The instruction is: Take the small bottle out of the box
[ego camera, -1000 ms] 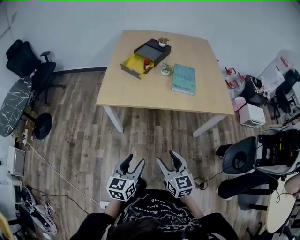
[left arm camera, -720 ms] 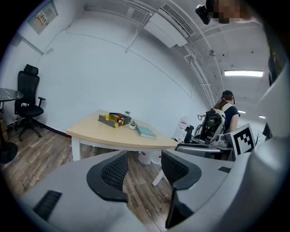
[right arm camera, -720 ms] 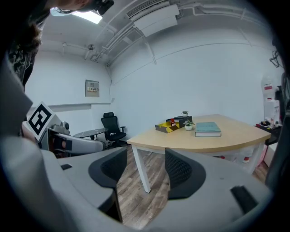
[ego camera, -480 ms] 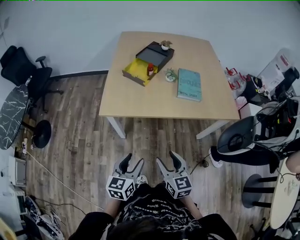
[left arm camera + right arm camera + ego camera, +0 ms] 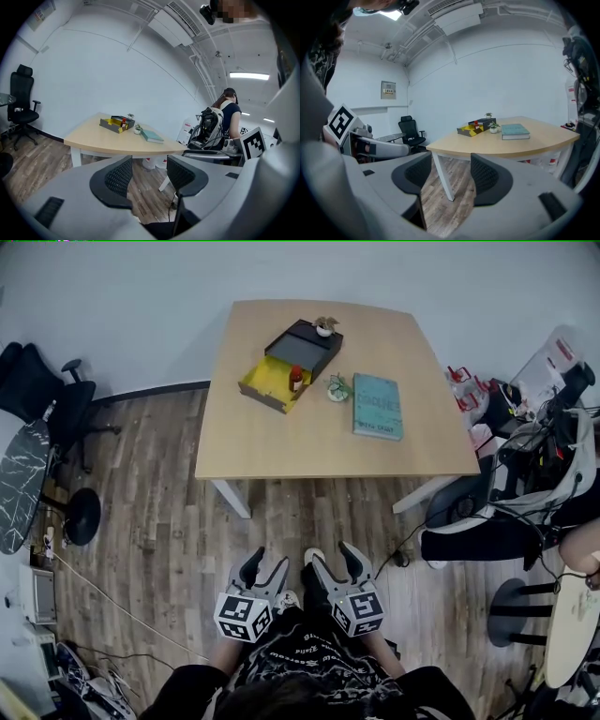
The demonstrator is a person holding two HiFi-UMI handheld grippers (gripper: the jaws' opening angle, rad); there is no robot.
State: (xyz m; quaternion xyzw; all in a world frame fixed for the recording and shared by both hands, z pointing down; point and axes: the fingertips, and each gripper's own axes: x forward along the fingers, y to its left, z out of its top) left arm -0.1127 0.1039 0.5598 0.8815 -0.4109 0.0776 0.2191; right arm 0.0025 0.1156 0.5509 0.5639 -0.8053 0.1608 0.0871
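A small red-capped bottle [image 5: 295, 378] stands in the yellow-lined half of an open box [image 5: 265, 383] whose dark half [image 5: 305, 346] lies behind it, at the far side of a wooden table [image 5: 281, 437]. The box [image 5: 114, 123] and the bottle [image 5: 123, 124] show small in the left gripper view, and the box [image 5: 472, 130] again in the right gripper view. My left gripper [image 5: 266, 567] and right gripper [image 5: 331, 563] hang open and empty over the floor, well short of the table. Their jaws stand apart with nothing between them.
A teal book [image 5: 377, 406] and a small potted plant [image 5: 337, 387] lie right of the box; another small plant [image 5: 325, 325] sits behind it. Black office chairs [image 5: 42, 395] stand at the left. Chairs, bags and cables [image 5: 525, 474] crowd the right. A person [image 5: 227, 115] stands beyond the table.
The view has shifted a little, so the table sits slightly lower and more to the left in the frame. Both grippers stay open in the same place near my body.
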